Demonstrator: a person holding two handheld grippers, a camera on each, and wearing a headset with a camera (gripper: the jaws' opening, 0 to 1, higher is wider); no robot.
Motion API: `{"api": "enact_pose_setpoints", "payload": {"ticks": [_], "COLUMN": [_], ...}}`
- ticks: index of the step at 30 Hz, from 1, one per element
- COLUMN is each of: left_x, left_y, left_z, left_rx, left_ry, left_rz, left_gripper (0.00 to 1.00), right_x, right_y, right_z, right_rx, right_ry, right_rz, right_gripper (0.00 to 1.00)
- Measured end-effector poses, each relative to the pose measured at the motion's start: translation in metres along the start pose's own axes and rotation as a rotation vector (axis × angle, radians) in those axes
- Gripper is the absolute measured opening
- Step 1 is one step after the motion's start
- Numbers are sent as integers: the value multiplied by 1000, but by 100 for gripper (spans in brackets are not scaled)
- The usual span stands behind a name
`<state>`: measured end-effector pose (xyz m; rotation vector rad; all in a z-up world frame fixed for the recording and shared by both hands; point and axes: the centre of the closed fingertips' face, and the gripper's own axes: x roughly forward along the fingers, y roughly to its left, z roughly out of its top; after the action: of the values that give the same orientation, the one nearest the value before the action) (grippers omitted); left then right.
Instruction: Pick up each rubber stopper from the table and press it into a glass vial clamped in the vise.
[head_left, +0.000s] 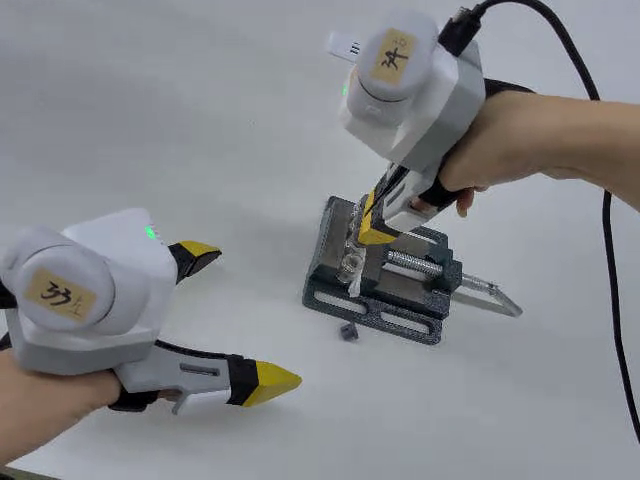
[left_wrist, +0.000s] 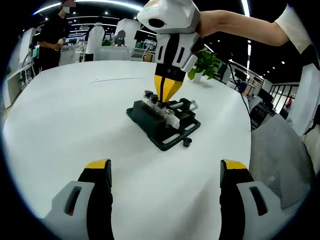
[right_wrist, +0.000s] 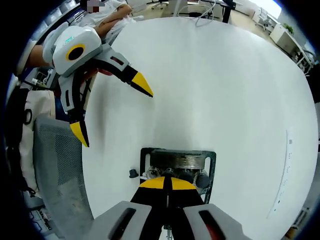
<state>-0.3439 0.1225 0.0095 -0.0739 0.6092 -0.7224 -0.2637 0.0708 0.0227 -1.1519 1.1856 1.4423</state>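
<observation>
The right gripper (head_left: 372, 232) stands over the vise (head_left: 400, 292) with its yellow tips pressed together. They cover the tops of the vials (head_left: 350, 265) under them, so it cannot be told whether a stopper sits between the tips. In the right gripper view the same tips hide the near part of the vise and most of the vials (one clear rim shows just beside them). The small dark piece (head_left: 348, 333) on the table (head_left: 150, 120) beside the vise's base is too small to show its shape. In the head view the left gripper (head_left: 252, 314) has its body cut off by the left edge, and the black cable (head_left: 608, 260) runs out at the right edge. In the left gripper view the vials are too small to count.
</observation>
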Motion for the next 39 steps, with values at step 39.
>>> {"api": "enact_pose_setpoints", "payload": {"ticks": [39], "left_x": [-4], "left_y": [-35], "left_z": [37], "left_rx": [105], "left_ry": [-19], "left_rz": [-26], "left_gripper": [88], "right_x": [-3], "right_y": [3], "right_z": [-5], "right_rx": [-32], "right_ry": [-80], "right_rz": [-50], "right_gripper": [0]}}
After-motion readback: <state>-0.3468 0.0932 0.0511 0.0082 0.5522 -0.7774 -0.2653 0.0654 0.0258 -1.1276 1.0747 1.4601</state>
